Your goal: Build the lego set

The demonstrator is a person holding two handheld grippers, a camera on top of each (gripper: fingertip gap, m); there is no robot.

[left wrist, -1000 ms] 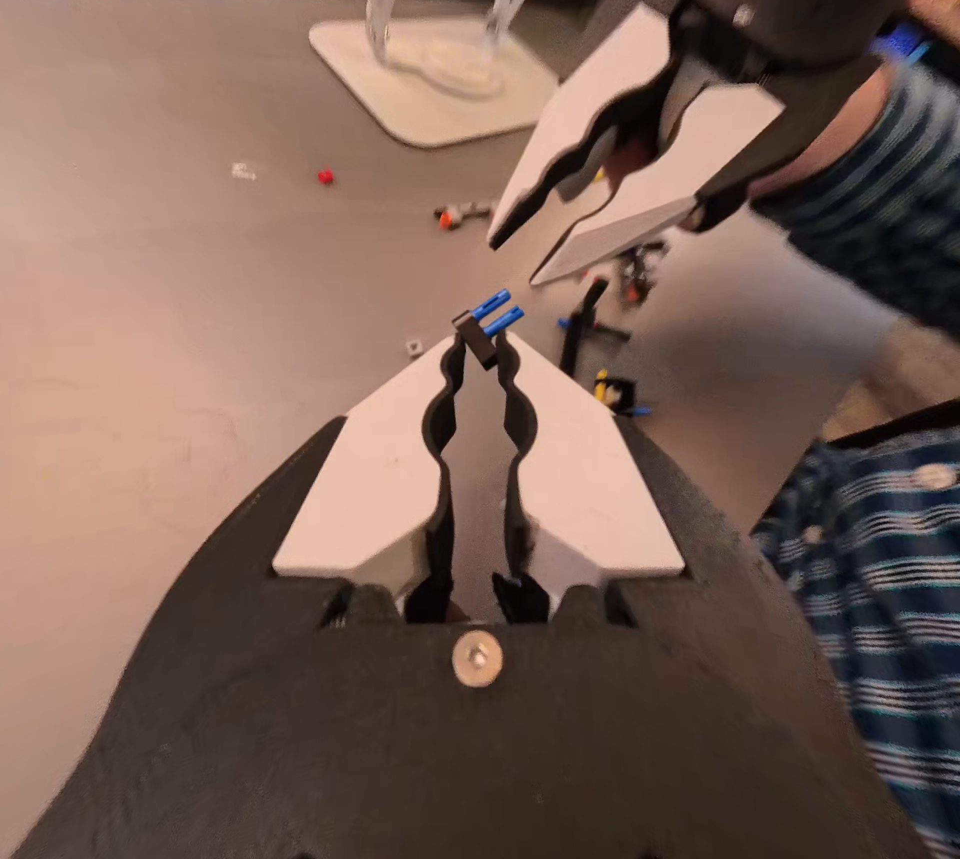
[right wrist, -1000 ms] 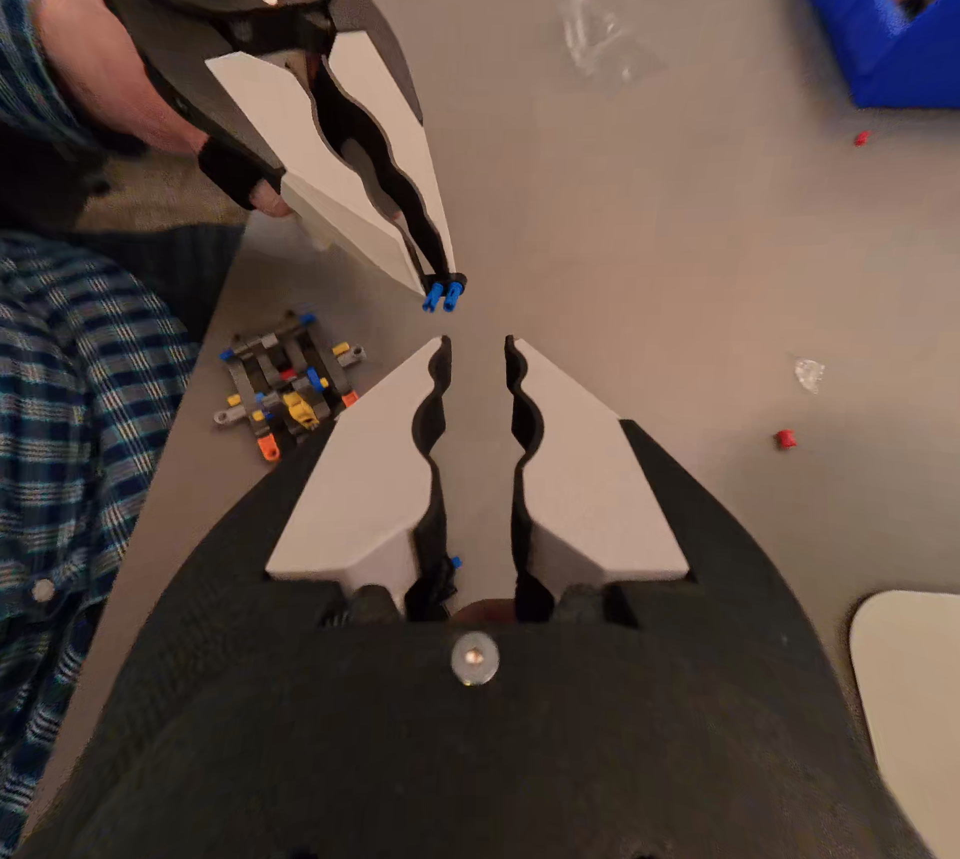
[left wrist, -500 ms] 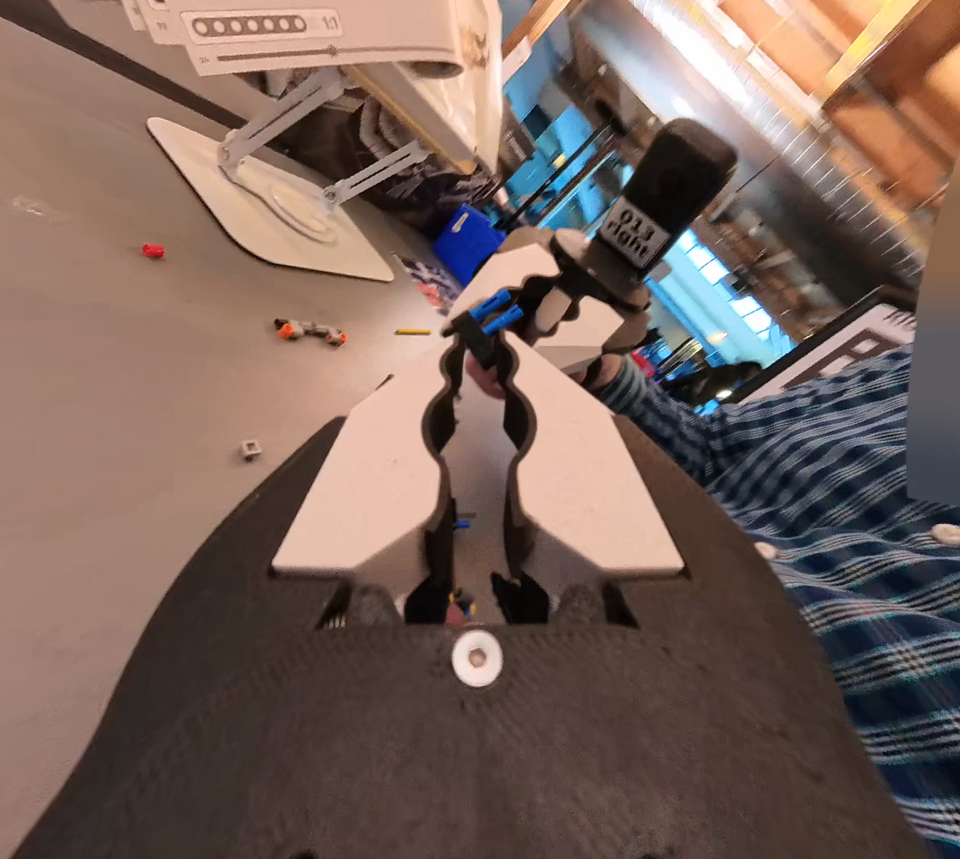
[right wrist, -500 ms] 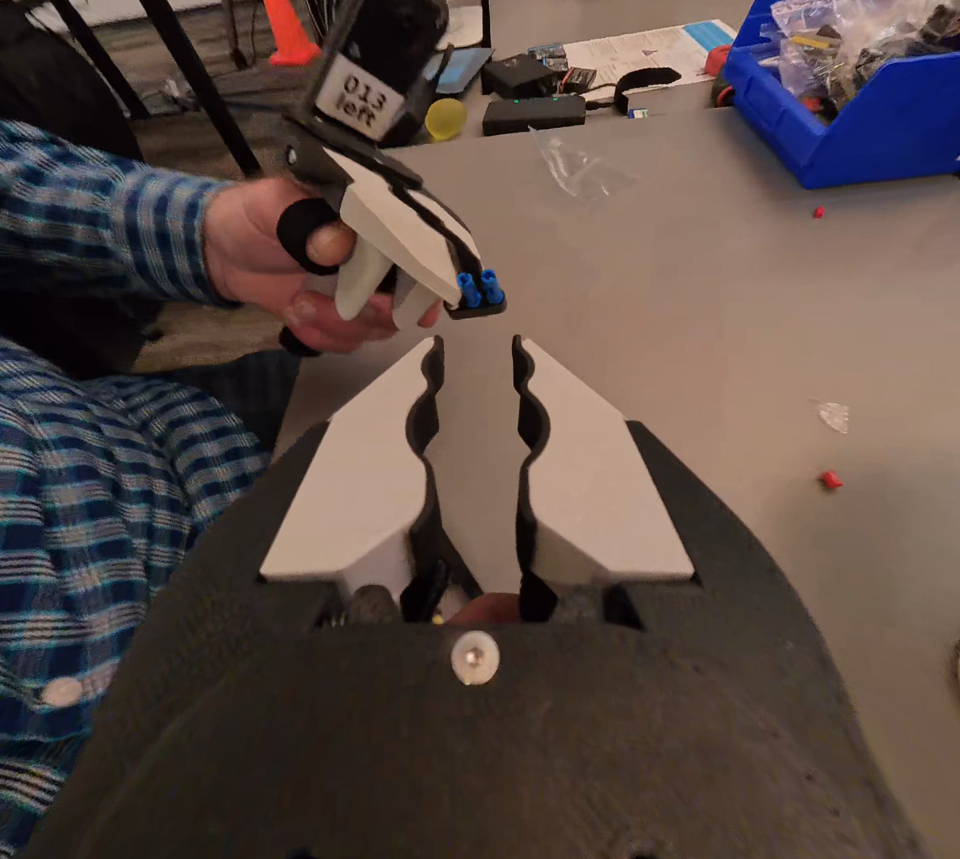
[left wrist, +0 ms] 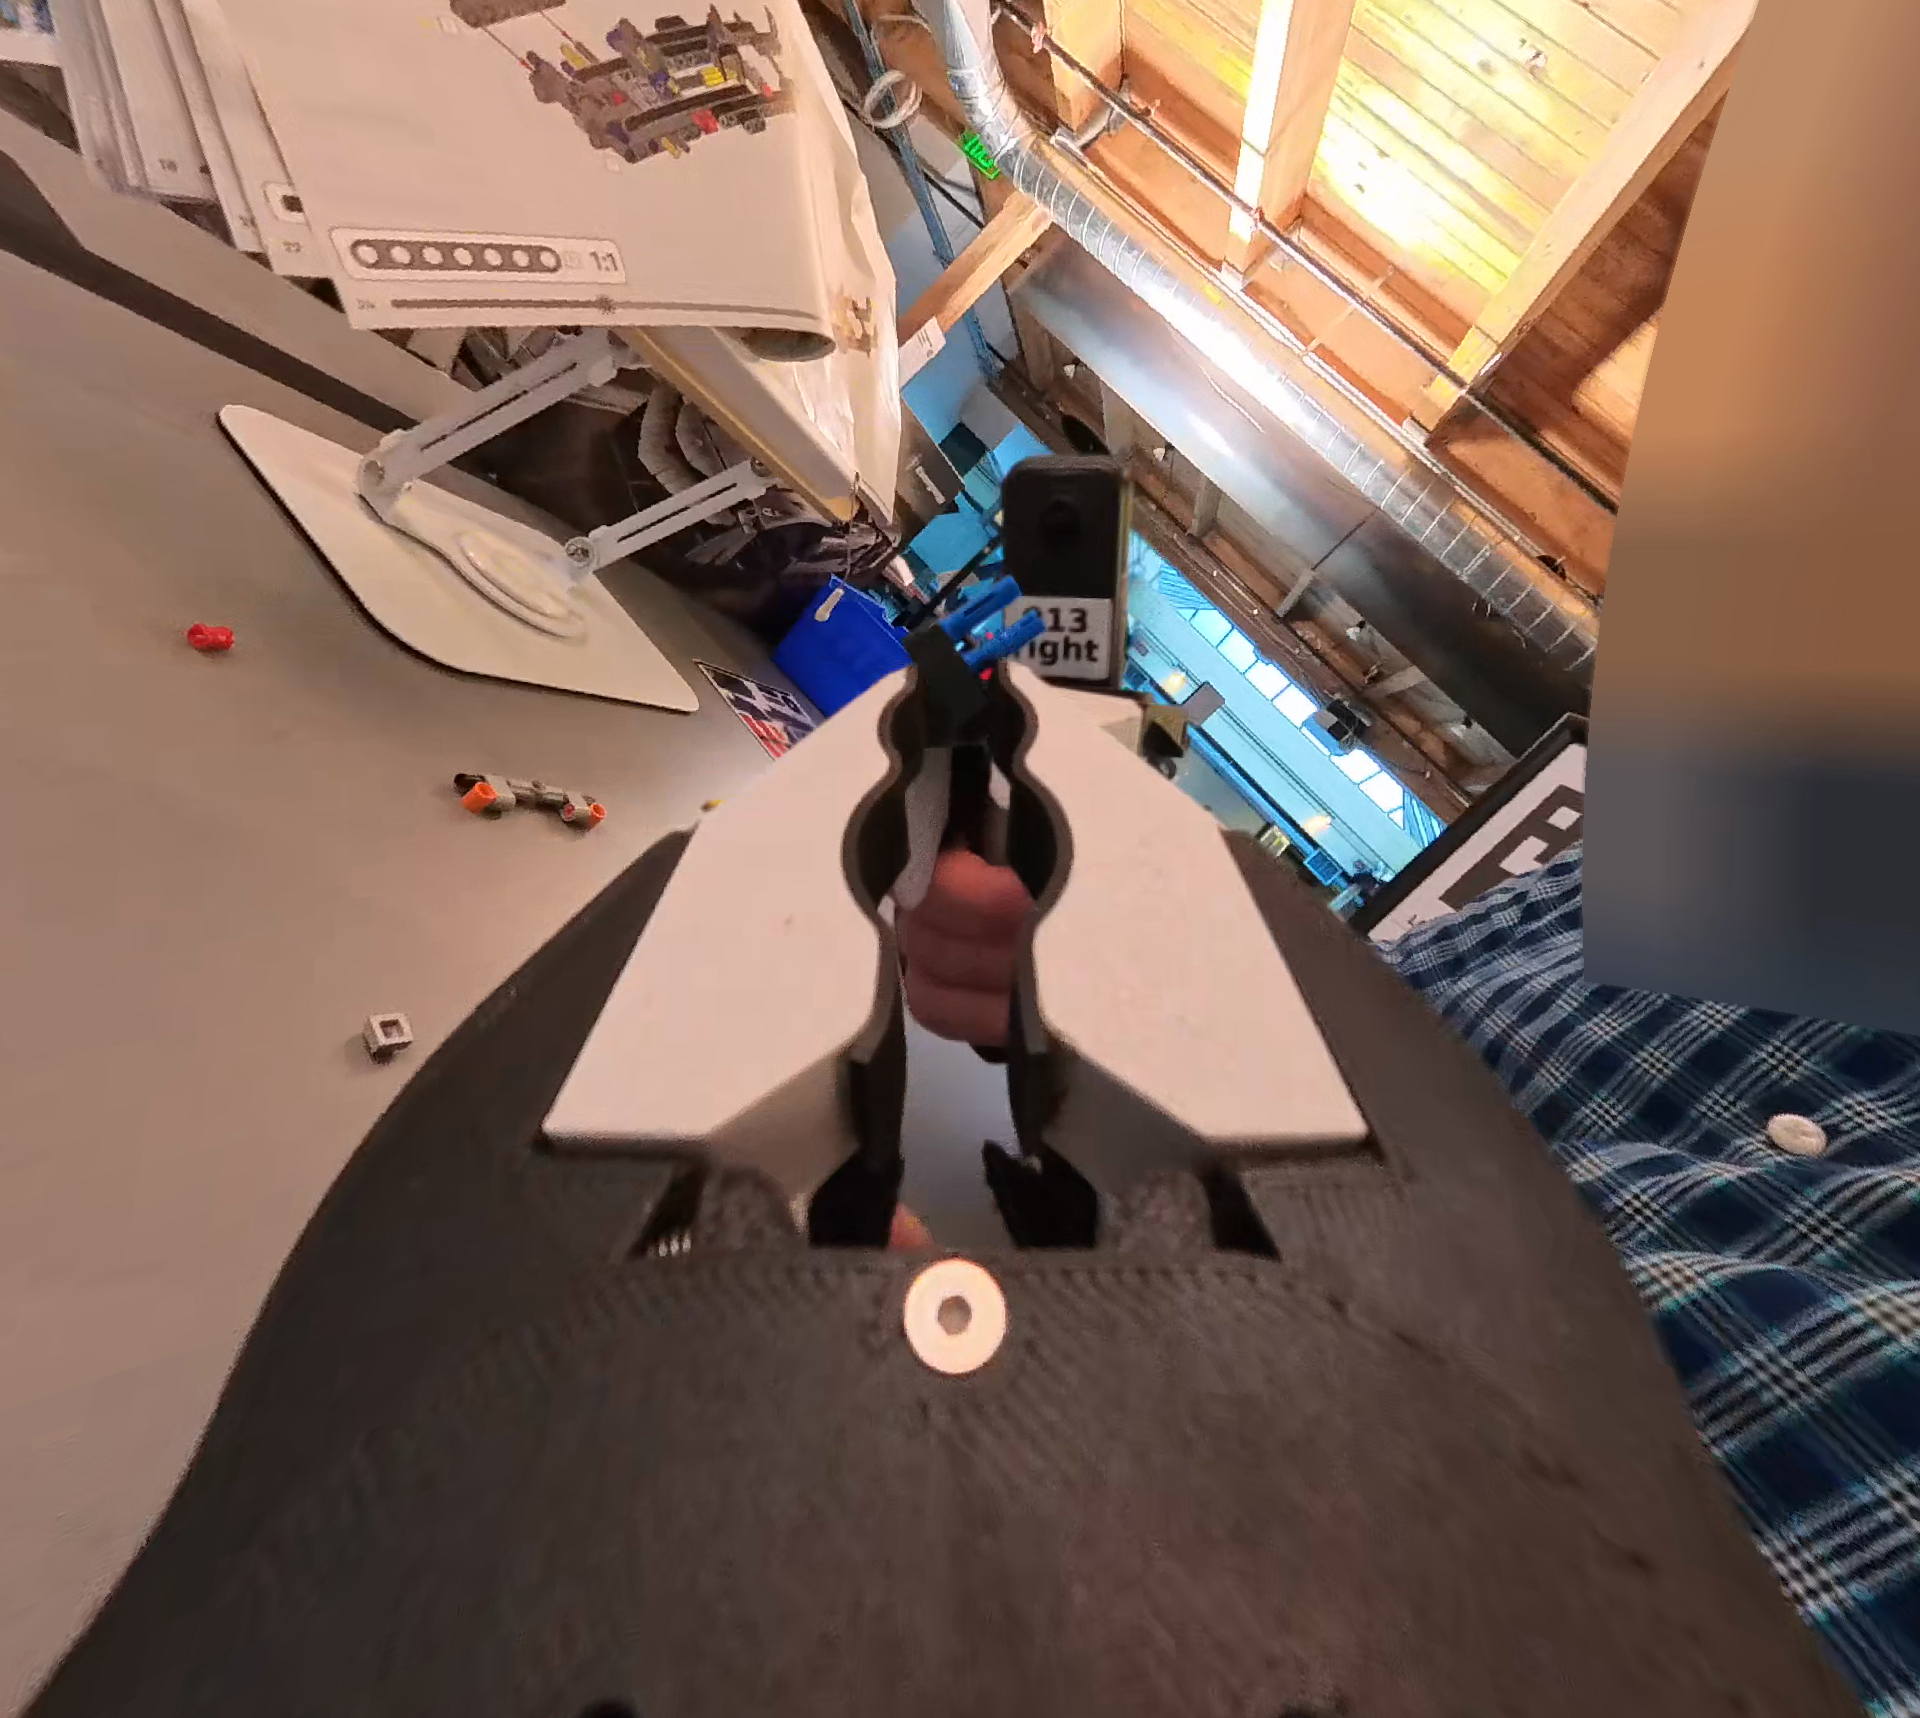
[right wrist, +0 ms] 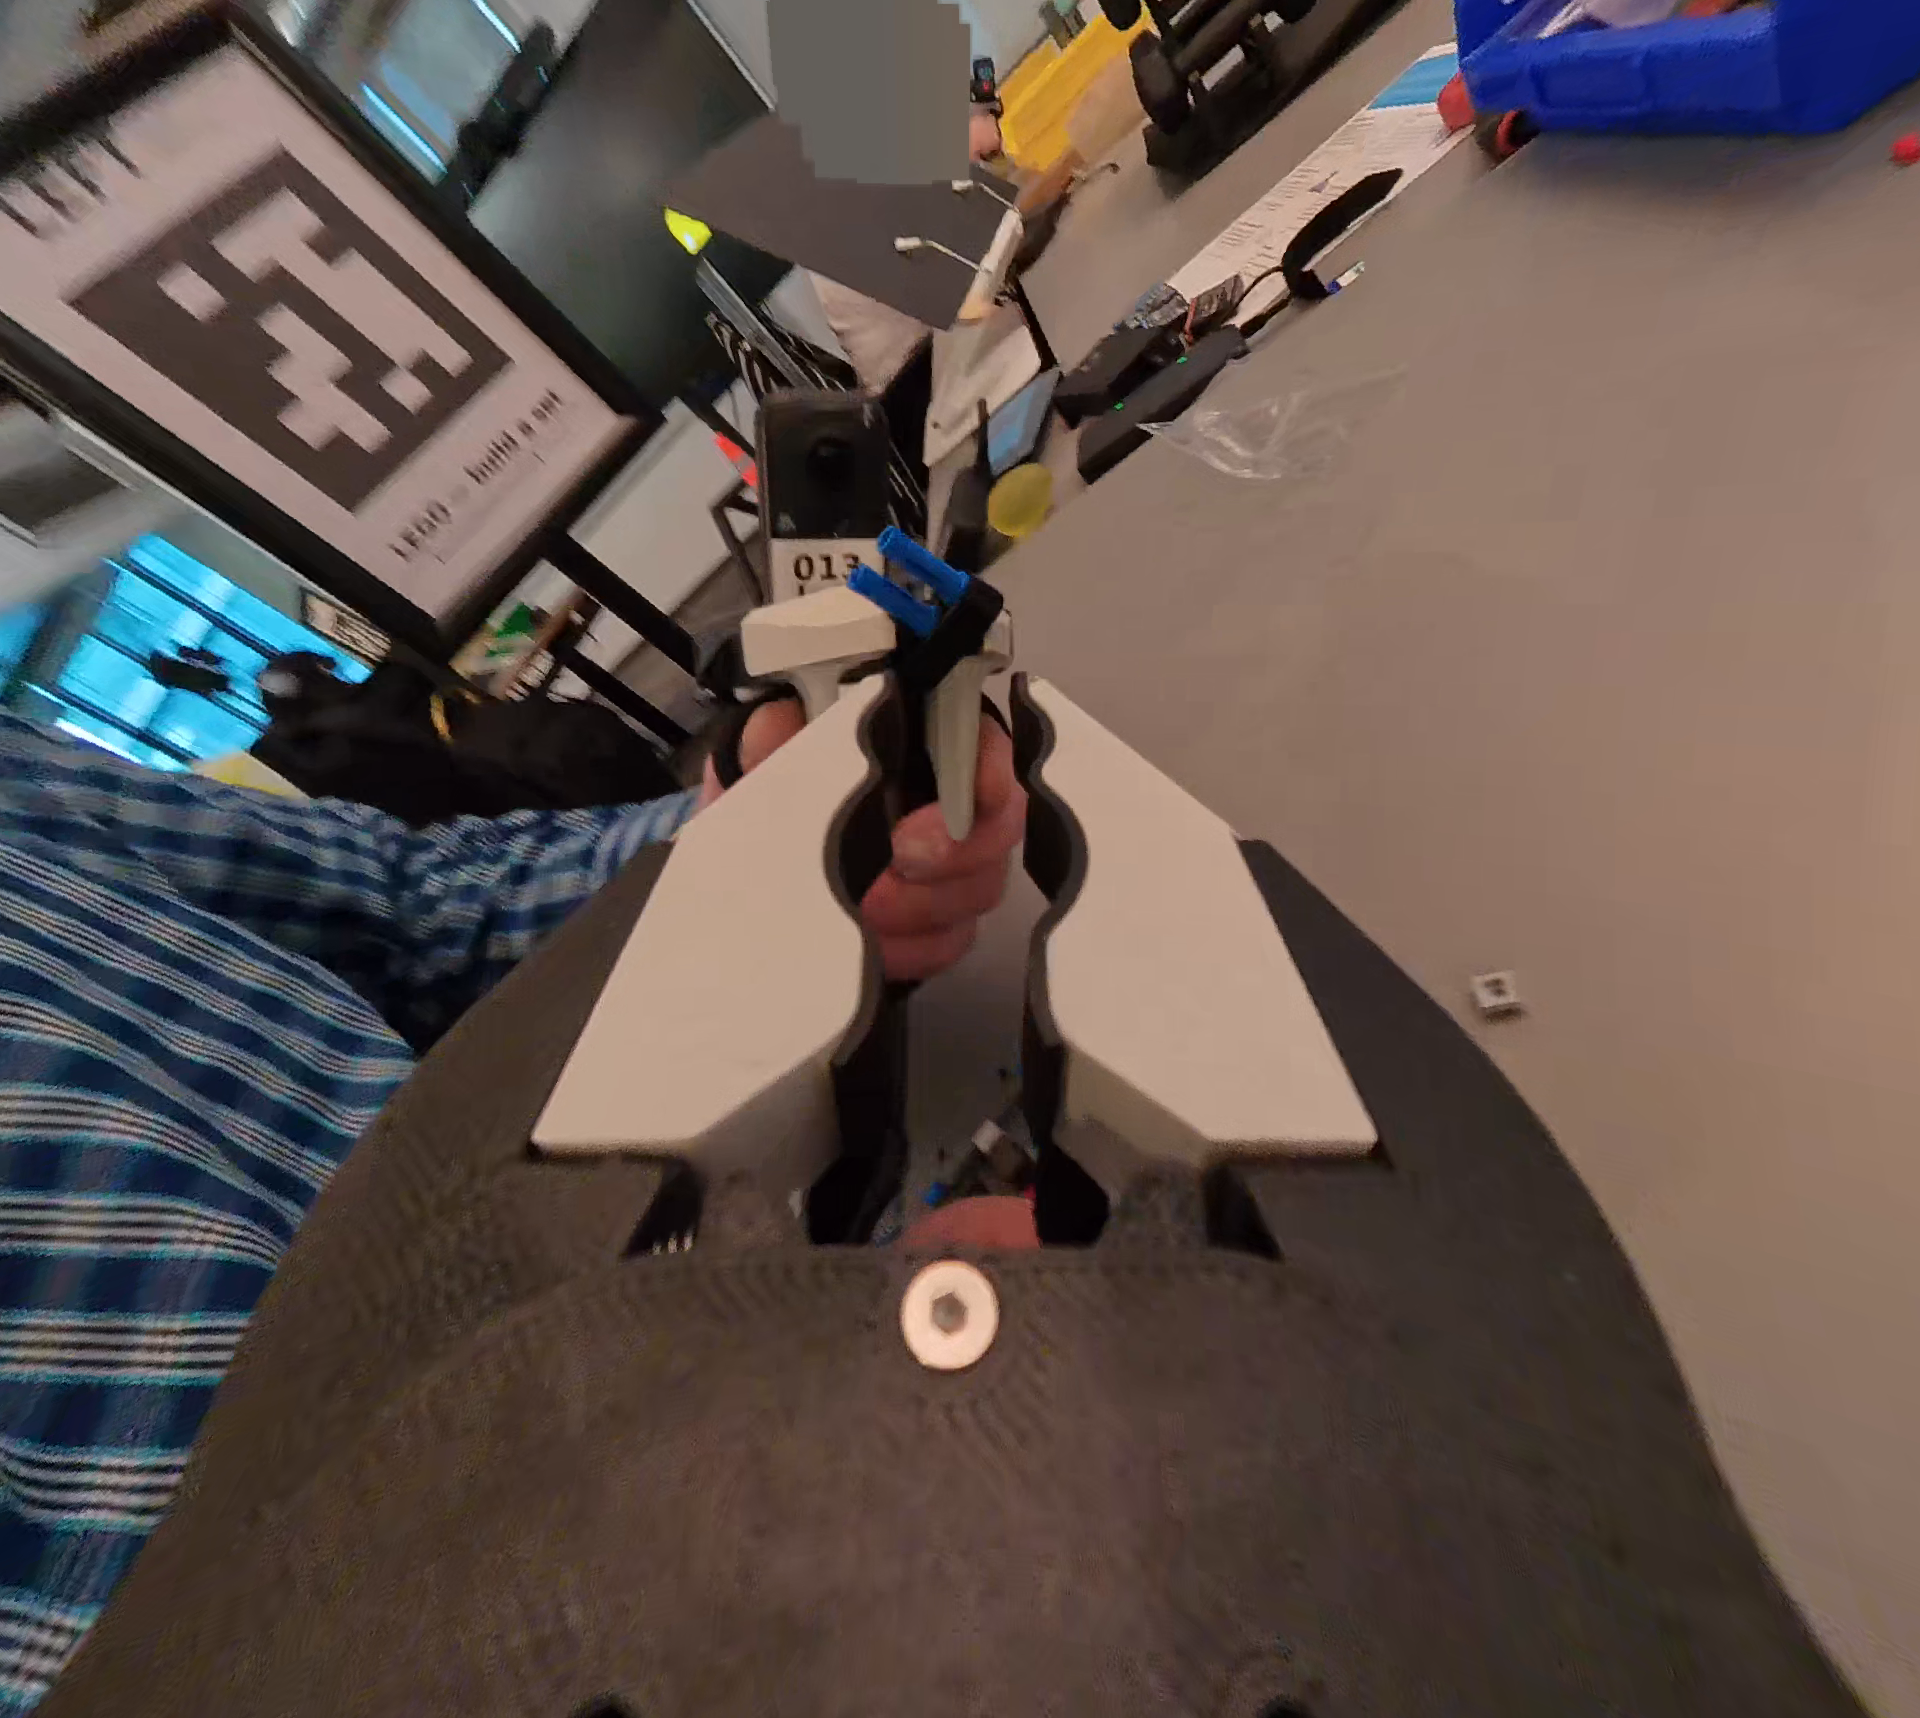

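My left gripper (left wrist: 961,681) is shut on a small black lego piece (left wrist: 948,676) with two blue pins (left wrist: 987,629) sticking out of it. It holds the piece up in the air, well above the grey table (left wrist: 208,837). My right gripper (right wrist: 951,692) is open and empty and faces the left one tip to tip. In the right wrist view the black piece (right wrist: 951,629) and its blue pins (right wrist: 914,577) sit just past my right fingertips, and a left finger (right wrist: 956,733) shows between the right jaws.
An instruction booklet (left wrist: 520,110) stands on a white stand (left wrist: 436,546) at the back. Loose on the table lie a red piece (left wrist: 208,635), a grey-and-orange piece (left wrist: 530,798) and a small grey piece (right wrist: 1496,993). A blue bin (right wrist: 1662,37) sits at the far right. Less than 4 cm separates the two grippers' tips.
Both grippers have risen off the table and tilted up to face each other, now much closer together. The left still holds the black piece, and the right has stayed open.
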